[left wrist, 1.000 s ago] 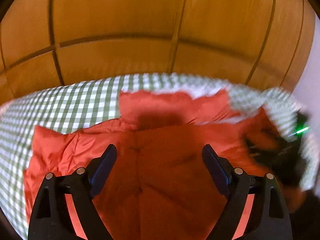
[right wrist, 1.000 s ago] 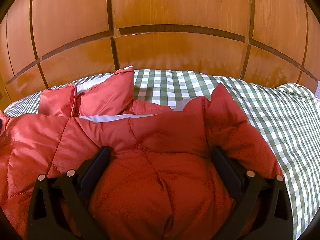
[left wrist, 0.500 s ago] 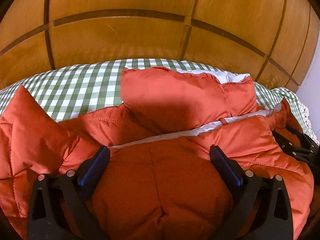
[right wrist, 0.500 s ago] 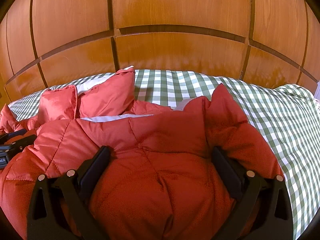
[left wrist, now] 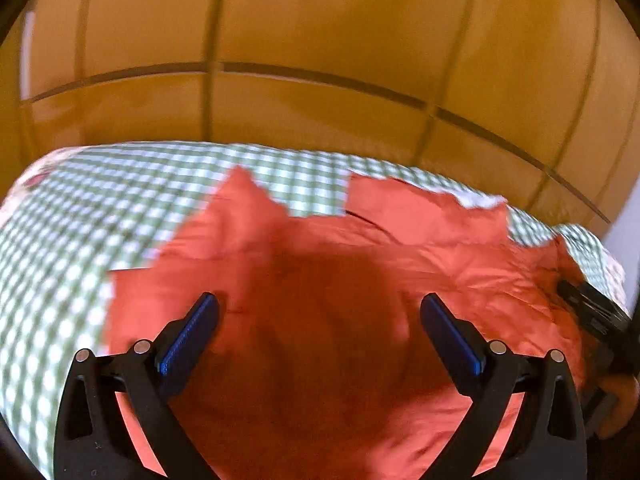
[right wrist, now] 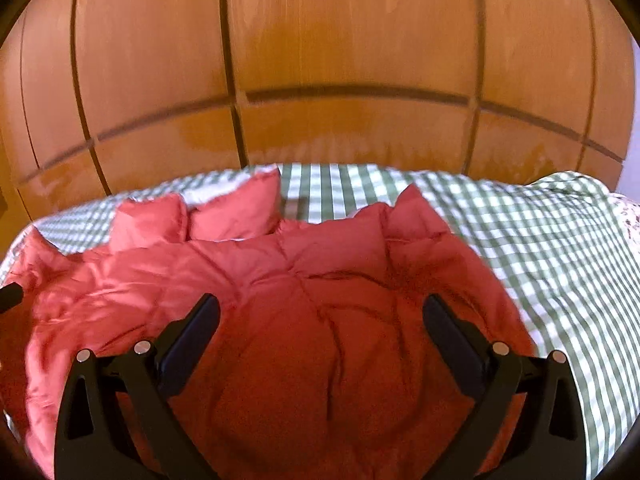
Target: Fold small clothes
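Observation:
A puffy orange-red jacket [left wrist: 400, 220] lies spread on a green-and-white checked bedspread [left wrist: 100, 208]. My left gripper [left wrist: 319, 300] hovers over the jacket's left part, open wide, with nothing pressed between its blue pads. The picture is blurred by motion. In the right wrist view the same jacket [right wrist: 320, 248] lies flat, with its white-lined collar and sleeves toward the far side. Above its right part my right gripper [right wrist: 321, 301] is open and grips no cloth. The right gripper's black body [left wrist: 592, 312] shows at the right edge of the left wrist view.
A wall of wooden panels [right wrist: 340, 40] rises directly behind the bed. Checked bedspread [right wrist: 540, 240] shows to the right of the jacket and on its left in the left wrist view. A flowered cloth edge [right wrist: 628, 216] lies at the far right.
The left jaws widened, then the left gripper swung sideways, and the jacket no longer bulges between its fingers. The right gripper lifted a little, and the jacket now lies flatter beneath it.

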### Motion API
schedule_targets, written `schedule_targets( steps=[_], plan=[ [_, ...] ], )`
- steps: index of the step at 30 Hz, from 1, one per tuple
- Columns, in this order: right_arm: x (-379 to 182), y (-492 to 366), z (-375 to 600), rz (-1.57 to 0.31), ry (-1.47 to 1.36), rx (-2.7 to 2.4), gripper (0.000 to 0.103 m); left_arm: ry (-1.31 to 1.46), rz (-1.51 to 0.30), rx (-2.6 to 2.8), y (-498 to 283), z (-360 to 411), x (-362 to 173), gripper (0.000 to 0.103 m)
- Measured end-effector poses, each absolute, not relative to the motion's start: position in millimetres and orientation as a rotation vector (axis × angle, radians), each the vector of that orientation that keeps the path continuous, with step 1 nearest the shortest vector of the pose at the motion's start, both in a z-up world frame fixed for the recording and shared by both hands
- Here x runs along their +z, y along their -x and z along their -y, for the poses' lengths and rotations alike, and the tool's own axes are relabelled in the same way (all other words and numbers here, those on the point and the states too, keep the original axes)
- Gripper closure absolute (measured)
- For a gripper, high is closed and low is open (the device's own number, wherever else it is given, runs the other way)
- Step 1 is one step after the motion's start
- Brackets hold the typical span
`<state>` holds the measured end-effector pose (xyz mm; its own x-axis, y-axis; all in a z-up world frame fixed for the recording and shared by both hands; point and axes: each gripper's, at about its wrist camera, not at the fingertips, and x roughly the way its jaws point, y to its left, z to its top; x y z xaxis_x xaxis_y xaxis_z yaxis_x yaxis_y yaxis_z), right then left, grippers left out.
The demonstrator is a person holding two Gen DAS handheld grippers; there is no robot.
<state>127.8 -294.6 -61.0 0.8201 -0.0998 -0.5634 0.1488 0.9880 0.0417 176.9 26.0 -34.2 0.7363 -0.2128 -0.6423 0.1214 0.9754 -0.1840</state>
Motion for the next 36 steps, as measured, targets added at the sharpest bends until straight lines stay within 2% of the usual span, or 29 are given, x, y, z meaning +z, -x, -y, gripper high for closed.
schedule_targets(
  steps=[3, 7, 12, 17, 24, 28, 36],
  plan=[
    [-66, -139, 291, -0.628, -0.006, -0.181, 0.002, 0.067, -0.708, -0.074, -187, -38, -40, 0.003],
    [-86, -165, 297, -0.674, 0.041, -0.226, 0.002, -0.018, -0.810, -0.002, -223, -42, -67, 0.003],
    [-98, -175, 306, -0.654, -0.001, -0.218, 0.002, 0.137, -0.809, -0.097, -237, -63, -93, 0.003],
    [-98, -175, 306, -0.648, -0.001, -0.214, 0.002, 0.167, -0.816, -0.115, -233, -68, -91, 0.003],
    [-85, -166, 303, -0.684, 0.011, -0.220, 0.002, 0.422, -0.735, -0.099, -164, -103, -67, 0.003],
    [-65, -128, 292, -0.611, -0.014, -0.207, 0.002, 0.600, -0.694, -0.065, -123, -130, -64, 0.003],
    [-57, -51, 260, -0.526, 0.095, -0.153, 0.002, 0.627, -0.715, -0.133, -70, -126, -71, 0.003]
  ],
)
